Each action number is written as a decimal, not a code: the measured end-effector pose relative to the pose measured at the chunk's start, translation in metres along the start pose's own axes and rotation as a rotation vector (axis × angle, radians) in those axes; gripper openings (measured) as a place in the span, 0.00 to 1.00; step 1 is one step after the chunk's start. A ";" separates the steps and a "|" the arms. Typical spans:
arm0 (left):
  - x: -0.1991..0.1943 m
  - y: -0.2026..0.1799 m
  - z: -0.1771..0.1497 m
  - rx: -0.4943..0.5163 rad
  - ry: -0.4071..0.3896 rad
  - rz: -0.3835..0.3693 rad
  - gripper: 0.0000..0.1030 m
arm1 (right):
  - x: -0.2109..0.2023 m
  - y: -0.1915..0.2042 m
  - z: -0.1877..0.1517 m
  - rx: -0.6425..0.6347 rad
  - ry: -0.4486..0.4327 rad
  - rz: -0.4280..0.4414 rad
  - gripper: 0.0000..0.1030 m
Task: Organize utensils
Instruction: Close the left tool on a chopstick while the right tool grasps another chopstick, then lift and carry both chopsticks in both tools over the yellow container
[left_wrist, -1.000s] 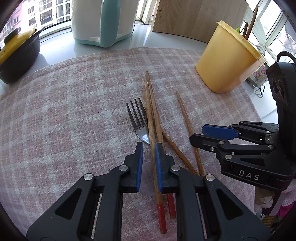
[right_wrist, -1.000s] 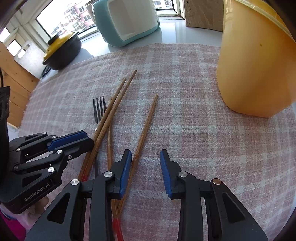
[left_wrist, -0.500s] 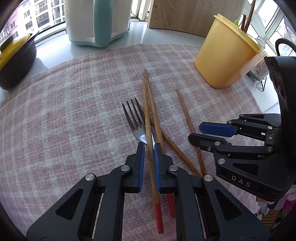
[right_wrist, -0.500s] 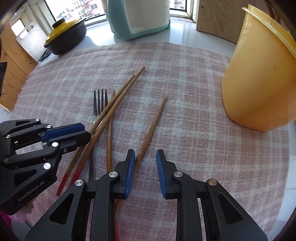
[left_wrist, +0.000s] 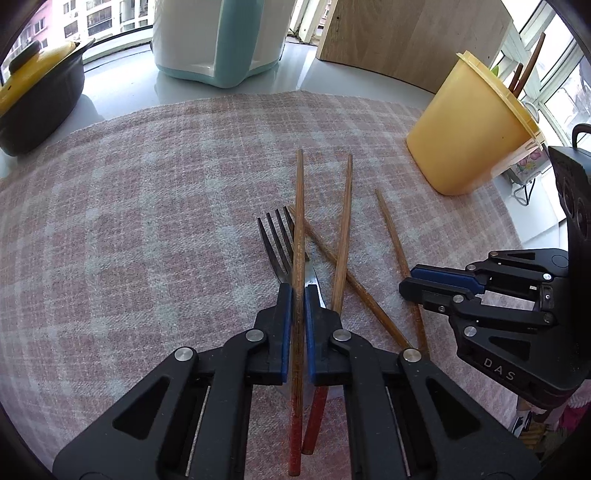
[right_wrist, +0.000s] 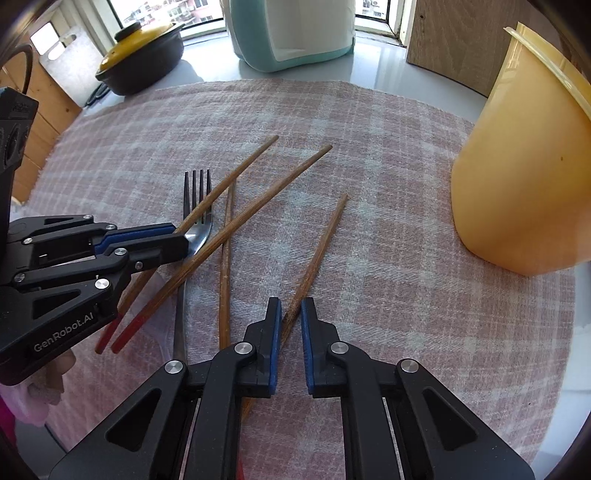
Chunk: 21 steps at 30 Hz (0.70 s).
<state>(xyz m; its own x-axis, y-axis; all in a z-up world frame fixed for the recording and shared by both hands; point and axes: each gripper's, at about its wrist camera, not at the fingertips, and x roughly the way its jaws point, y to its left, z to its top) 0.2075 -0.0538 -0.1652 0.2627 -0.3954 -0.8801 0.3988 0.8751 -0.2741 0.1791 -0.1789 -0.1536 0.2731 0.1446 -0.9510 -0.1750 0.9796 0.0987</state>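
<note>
My left gripper (left_wrist: 297, 291) is shut on a red-tipped chopstick (left_wrist: 300, 206) that crosses over a metal fork (left_wrist: 275, 240); its jaws are closing the last bit, pads pressed on the wood. A second red-tipped chopstick (left_wrist: 343, 229) lies just to its right. My right gripper (right_wrist: 291, 314) straddles a plain wooden chopstick (right_wrist: 325, 236); its jaws are closing, with a sliver of gap still showing at the right pad. Another plain chopstick (right_wrist: 226, 251) lies left of it. All of them rest on a pink checked cloth (right_wrist: 369, 129).
A yellow plastic cup (left_wrist: 469, 140) with several sticks in it stands at the cloth's right edge. A black pot with a yellow lid (left_wrist: 33, 96), a white and teal appliance (left_wrist: 221, 37) and a wooden board (left_wrist: 406, 33) line the back by the window.
The left jaws have closed onto one red-tipped chopstick, and the red-tipped pair has splayed apart at its far ends. The right jaws have narrowed around the plain chopstick.
</note>
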 end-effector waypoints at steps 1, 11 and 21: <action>-0.002 0.002 -0.001 -0.009 -0.007 -0.002 0.04 | -0.003 -0.003 -0.002 0.008 -0.006 0.004 0.07; -0.030 0.008 -0.005 -0.049 -0.077 -0.017 0.04 | -0.030 -0.008 -0.009 0.028 -0.093 0.014 0.04; -0.061 -0.009 -0.008 -0.025 -0.155 -0.030 0.04 | -0.060 -0.016 -0.018 0.033 -0.173 0.014 0.04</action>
<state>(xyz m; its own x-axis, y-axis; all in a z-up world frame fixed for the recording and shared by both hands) 0.1806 -0.0354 -0.1127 0.3840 -0.4579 -0.8018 0.3869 0.8682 -0.3105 0.1481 -0.2055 -0.1033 0.4302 0.1778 -0.8850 -0.1493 0.9809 0.1245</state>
